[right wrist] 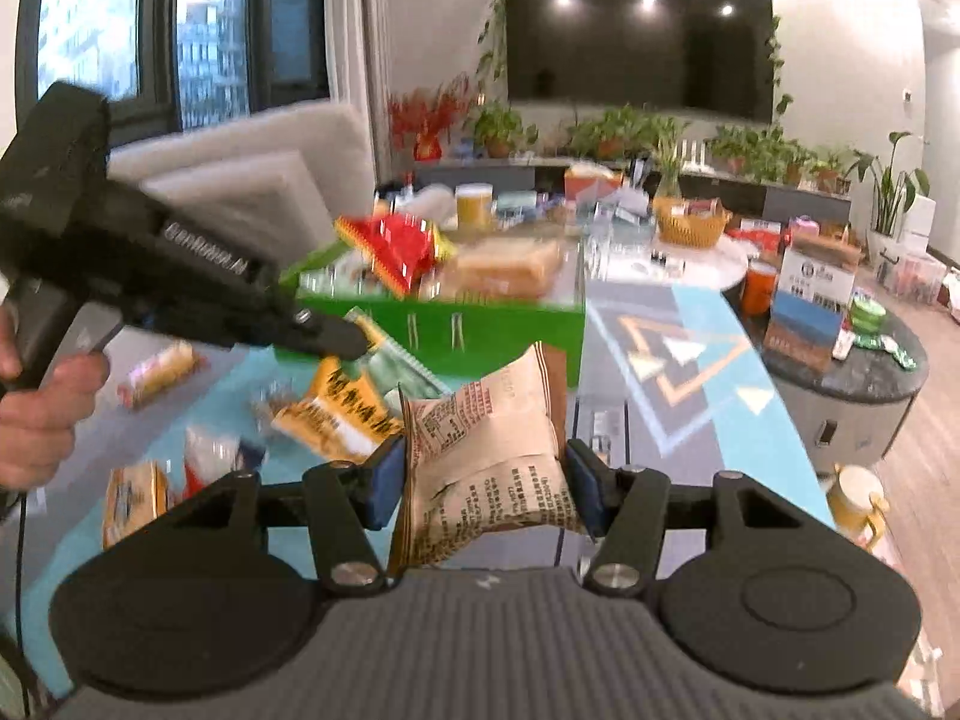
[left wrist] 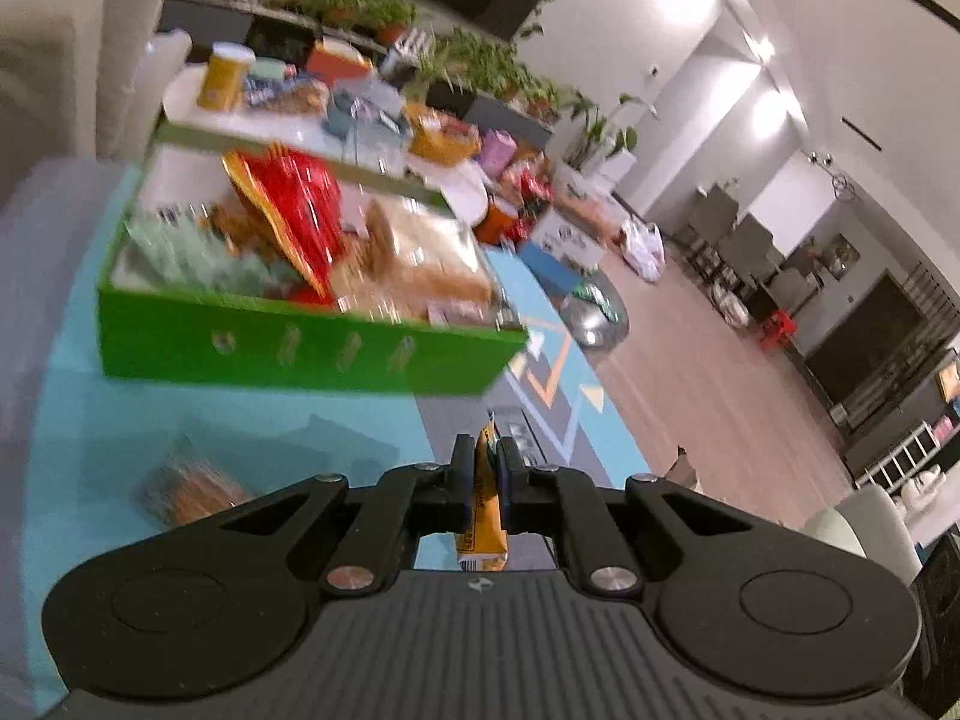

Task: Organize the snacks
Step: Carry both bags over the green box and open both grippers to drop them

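A green box (left wrist: 312, 348) full of snack packets stands on the blue mat; it also shows in the right wrist view (right wrist: 498, 324). My left gripper (left wrist: 486, 480) is shut on a yellow snack packet (left wrist: 483, 510), held in the air in front of the box. In the right wrist view the left gripper (right wrist: 354, 342) hangs near the box's front with the yellow packet (right wrist: 342, 414) dangling. My right gripper (right wrist: 483, 474) is shut on a brown snack packet (right wrist: 486, 450), held above the mat before the box.
Loose snack packets lie on the mat: one (left wrist: 186, 486) near the left gripper, several at the left (right wrist: 162, 372) (right wrist: 132, 498). Behind the box is a white table (right wrist: 708, 264) crowded with snacks, a basket (right wrist: 690, 228) and a round grey table (right wrist: 852, 372) at the right.
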Action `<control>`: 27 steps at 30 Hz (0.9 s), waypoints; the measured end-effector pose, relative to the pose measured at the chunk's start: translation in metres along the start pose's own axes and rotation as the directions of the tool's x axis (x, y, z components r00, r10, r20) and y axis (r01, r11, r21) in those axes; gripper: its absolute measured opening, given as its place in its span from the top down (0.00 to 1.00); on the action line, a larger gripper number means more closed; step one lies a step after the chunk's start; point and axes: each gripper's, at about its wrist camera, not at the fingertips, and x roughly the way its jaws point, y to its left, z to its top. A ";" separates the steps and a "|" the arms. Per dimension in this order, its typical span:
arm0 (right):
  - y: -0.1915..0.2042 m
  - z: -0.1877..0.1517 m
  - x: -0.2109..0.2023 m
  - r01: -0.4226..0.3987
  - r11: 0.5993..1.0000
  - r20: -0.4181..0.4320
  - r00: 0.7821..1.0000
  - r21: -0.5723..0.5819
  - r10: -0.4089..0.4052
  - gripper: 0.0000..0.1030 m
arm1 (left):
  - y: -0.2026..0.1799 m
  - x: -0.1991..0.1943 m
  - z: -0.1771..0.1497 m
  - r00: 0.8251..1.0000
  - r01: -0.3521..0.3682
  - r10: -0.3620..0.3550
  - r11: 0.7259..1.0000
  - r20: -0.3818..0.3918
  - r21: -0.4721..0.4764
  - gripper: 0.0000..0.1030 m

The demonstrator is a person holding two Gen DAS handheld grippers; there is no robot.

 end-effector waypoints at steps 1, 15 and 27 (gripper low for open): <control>-0.001 0.004 0.002 -0.002 1.000 0.009 1.000 0.001 0.002 0.40 | 0.001 -0.004 0.004 1.000 -0.004 0.004 1.000 0.014 0.000 0.93; -0.004 0.071 0.052 -0.073 0.996 0.111 0.992 0.050 0.067 0.40 | 0.028 -0.030 0.062 0.986 -0.077 0.077 0.997 0.147 -0.003 0.93; -0.019 0.120 0.099 -0.102 0.990 0.148 0.985 0.096 0.087 0.40 | 0.064 -0.015 0.115 0.970 -0.111 0.120 0.992 0.211 -0.056 0.93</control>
